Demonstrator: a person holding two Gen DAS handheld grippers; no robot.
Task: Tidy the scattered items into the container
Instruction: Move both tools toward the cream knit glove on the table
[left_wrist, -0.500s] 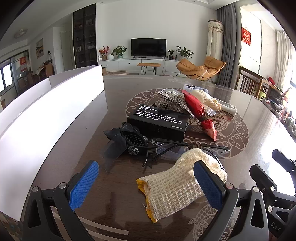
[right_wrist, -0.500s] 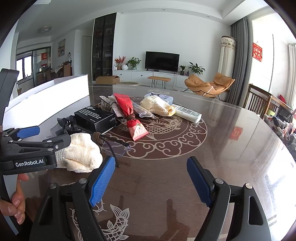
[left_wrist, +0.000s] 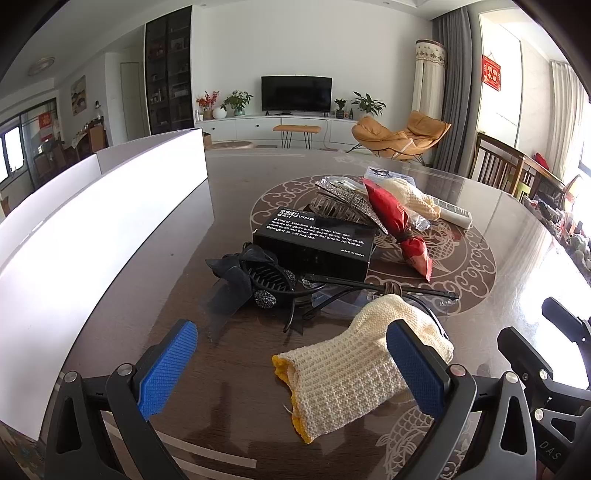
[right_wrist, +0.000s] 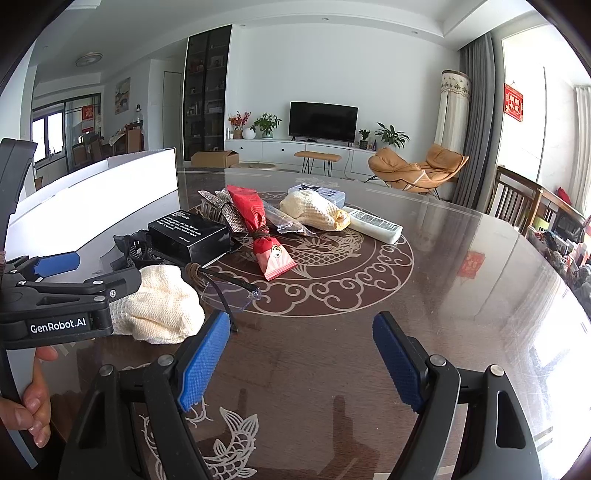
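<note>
A cream knitted glove (left_wrist: 343, 373) with a yellow cuff lies on the dark table, partly between the wide-open fingers of my left gripper (left_wrist: 291, 369); the pads do not press on it. Behind it sit clear glasses (left_wrist: 373, 291), a black bow hair clip (left_wrist: 251, 280) and a black box (left_wrist: 314, 243). Further back are a red packet (left_wrist: 399, 225), a sparkly hair clip (left_wrist: 343, 203), a second cream glove (left_wrist: 406, 195) and a white remote (left_wrist: 454, 216). The white container (left_wrist: 92, 229) stands at the left. My right gripper (right_wrist: 301, 363) is open over bare table, right of the glove (right_wrist: 159, 306).
In the right wrist view the left gripper (right_wrist: 55, 295) and a person's hand (right_wrist: 29, 406) fill the left edge. A pale blue pack (right_wrist: 317, 194) lies behind the pile. Wooden chairs (right_wrist: 517, 199) stand past the table's far right edge.
</note>
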